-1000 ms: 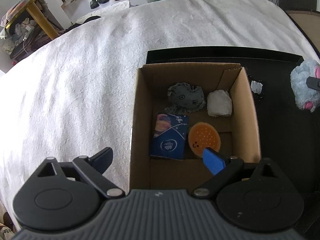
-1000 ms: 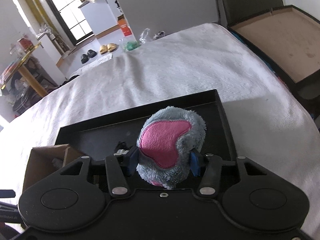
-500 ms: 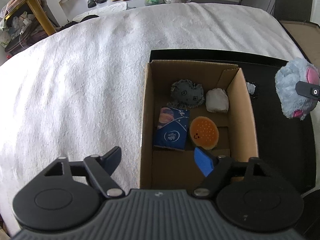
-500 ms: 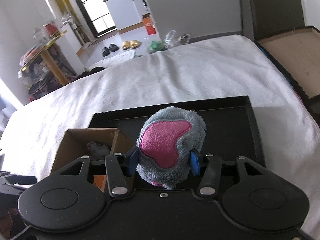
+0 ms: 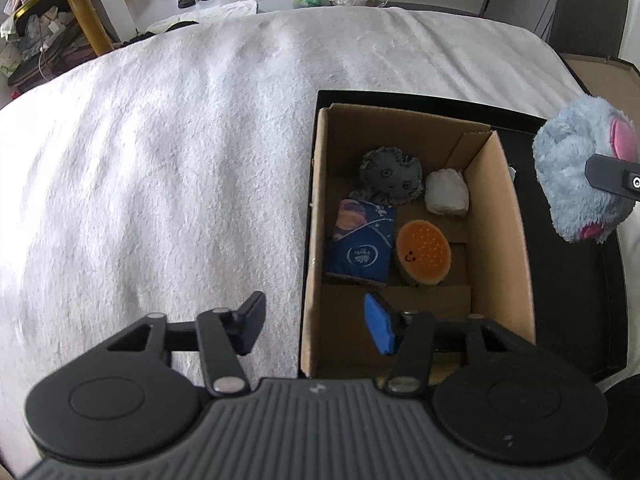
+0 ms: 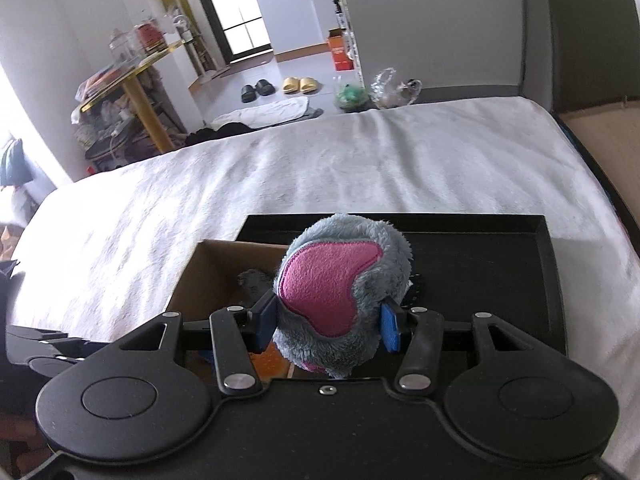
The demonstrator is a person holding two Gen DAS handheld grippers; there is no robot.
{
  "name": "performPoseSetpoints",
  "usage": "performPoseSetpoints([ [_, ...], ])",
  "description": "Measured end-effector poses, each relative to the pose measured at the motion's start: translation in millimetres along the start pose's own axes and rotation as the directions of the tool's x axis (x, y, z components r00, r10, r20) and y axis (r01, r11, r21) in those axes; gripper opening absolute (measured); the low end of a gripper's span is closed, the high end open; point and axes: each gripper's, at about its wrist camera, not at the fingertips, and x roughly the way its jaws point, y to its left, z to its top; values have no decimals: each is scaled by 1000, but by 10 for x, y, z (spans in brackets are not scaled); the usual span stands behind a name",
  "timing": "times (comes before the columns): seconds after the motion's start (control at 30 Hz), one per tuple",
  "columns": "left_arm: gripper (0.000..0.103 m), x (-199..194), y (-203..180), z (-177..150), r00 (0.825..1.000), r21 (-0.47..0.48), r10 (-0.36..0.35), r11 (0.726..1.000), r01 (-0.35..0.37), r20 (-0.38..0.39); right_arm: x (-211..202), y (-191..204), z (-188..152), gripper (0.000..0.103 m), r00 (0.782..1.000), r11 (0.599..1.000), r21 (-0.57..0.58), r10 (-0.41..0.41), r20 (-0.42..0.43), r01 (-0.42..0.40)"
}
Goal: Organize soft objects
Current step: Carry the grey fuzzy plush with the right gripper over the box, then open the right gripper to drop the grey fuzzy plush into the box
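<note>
An open cardboard box (image 5: 500, 216) stands in a black tray (image 5: 580, 280) on the white bed. Inside lie a grey plush face (image 5: 390, 176), a white lump (image 5: 446, 192), a blue tissue pack (image 5: 362, 248) and an orange sponge (image 5: 424, 252). My left gripper (image 5: 314, 326) straddles the box's near left wall, one finger outside and one inside. Its jaws are closing, and the pads stand apart from the wall. My right gripper (image 6: 328, 326) is shut on a grey plush toy (image 6: 332, 284) with a pink patch. The grey plush toy (image 5: 568, 172) hangs above the tray, right of the box (image 6: 212, 276).
White bedding (image 5: 160, 180) spreads left of and beyond the tray (image 6: 480, 264). A brown board (image 6: 600, 128) lies off the bed's right side. Beyond the far edge are slippers (image 6: 298, 85), bags (image 6: 352, 96) and a cluttered yellow table (image 6: 136, 76).
The left jaws have narrowed around the box's left wall, and the box now sits further right in that view. The right gripper has risen and carried the plush toy left, towards the box.
</note>
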Motion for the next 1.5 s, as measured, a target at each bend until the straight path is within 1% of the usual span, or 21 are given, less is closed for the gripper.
performPoseSetpoints([
  [0.1,41,11,60,-41,1000,-8,-16,1000,16,-3,-2,117,1,50,1000,1000,-21,7,-6,-8],
  [0.43,29,83,129,-135,998,-8,-63,998,63,-12,12,471,-64,50,999,996,-85,18,-37,-21],
  [0.7,8,134,182,-170,996,-19,-88,996,88,-11,42,735,-148,50,997,990,-135,28,-74,-38],
  [1.0,8,110,237,-212,992,-31,-126,992,126,5,115,952,-234,50,992,987,-150,48,-114,-65],
  [1.07,8,106,244,-218,992,-32,-129,991,129,6,122,974,-237,52,991,987,-140,56,-120,-73],
  [1.1,8,104,244,-219,992,-32,-129,991,130,6,127,972,-239,56,990,988,-130,69,-125,-85],
  [1.17,8,104,244,-218,992,-31,-129,991,129,7,131,966,-235,56,988,989,-113,79,-133,-95],
  [1.27,8,85,243,-220,992,-32,-122,992,122,12,98,963,-251,57,990,990,-115,71,-124,-86],
  [1.5,8,51,209,-221,994,-27,-110,993,111,12,-4,745,-245,57,994,995,-78,48,-101,-56],
])
